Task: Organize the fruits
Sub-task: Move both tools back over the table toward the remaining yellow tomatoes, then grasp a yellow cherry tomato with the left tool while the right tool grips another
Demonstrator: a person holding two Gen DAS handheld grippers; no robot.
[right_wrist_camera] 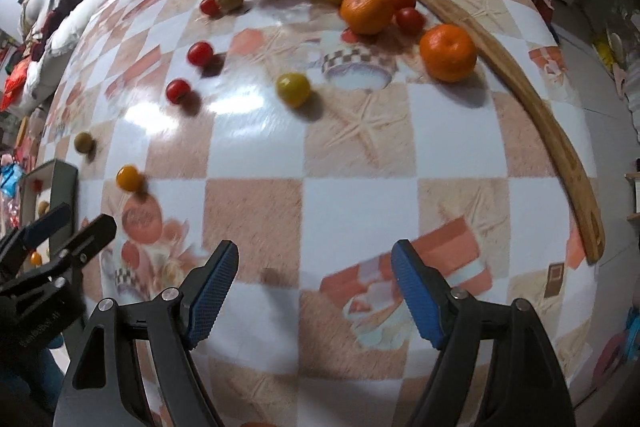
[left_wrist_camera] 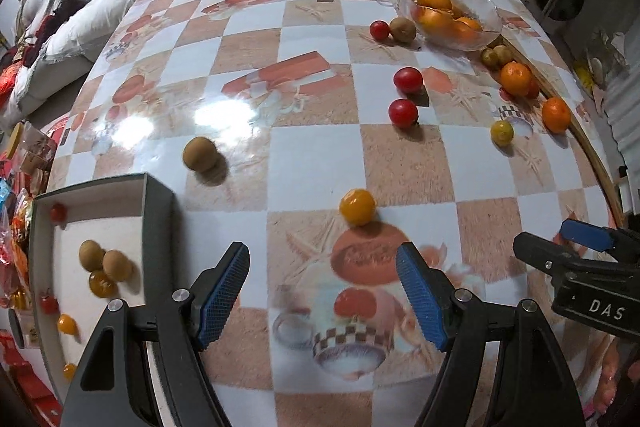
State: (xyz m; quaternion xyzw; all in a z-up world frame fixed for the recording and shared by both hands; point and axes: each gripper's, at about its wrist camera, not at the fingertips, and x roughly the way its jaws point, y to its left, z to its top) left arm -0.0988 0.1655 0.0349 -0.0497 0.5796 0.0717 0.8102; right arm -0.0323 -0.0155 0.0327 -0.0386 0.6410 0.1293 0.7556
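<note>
Two grippers over one checkered tabletop (left_wrist_camera: 312,155), both pointing steeply down, both with nothing between the blue pads.

Tabletop: glossy cloth, tan and white squares, printed cups and starfish. Curved wooden strip (right_wrist_camera: 532,99) lies along its right edge.

Grey box (left_wrist_camera: 160,211), open top, white inside, at the near left corner. In it: two brown round fruits touching, an amber one against them, small red and yellow ones scattered.

Glass bowl (left_wrist_camera: 486,1) at the far right, holding several oranges.

Left gripper (left_wrist_camera: 322,291): jaws held wide apart, empty, over bare cloth just right of the box. Right gripper (right_wrist_camera: 314,291): jaws likewise wide, empty, over bare cloth; its tip shows at the right edge of the left view.

Loose fruit, by size: two mandarins (right_wrist_camera: 366,11) (right_wrist_camera: 448,53) near the wooden strip, the first close in front of the bowl. Brown fruit (left_wrist_camera: 200,155) alone, just beyond the box. Yellow tomato (left_wrist_camera: 357,207) directly ahead of the left gripper, apart from it. Yellow-green fruit (right_wrist_camera: 294,89) mid-table. Two red tomatoes (left_wrist_camera: 408,79) (left_wrist_camera: 403,113) near each other, centre right. Red tomato (left_wrist_camera: 379,29) touching a brownish fruit (left_wrist_camera: 403,29) beside the bowl.
</note>
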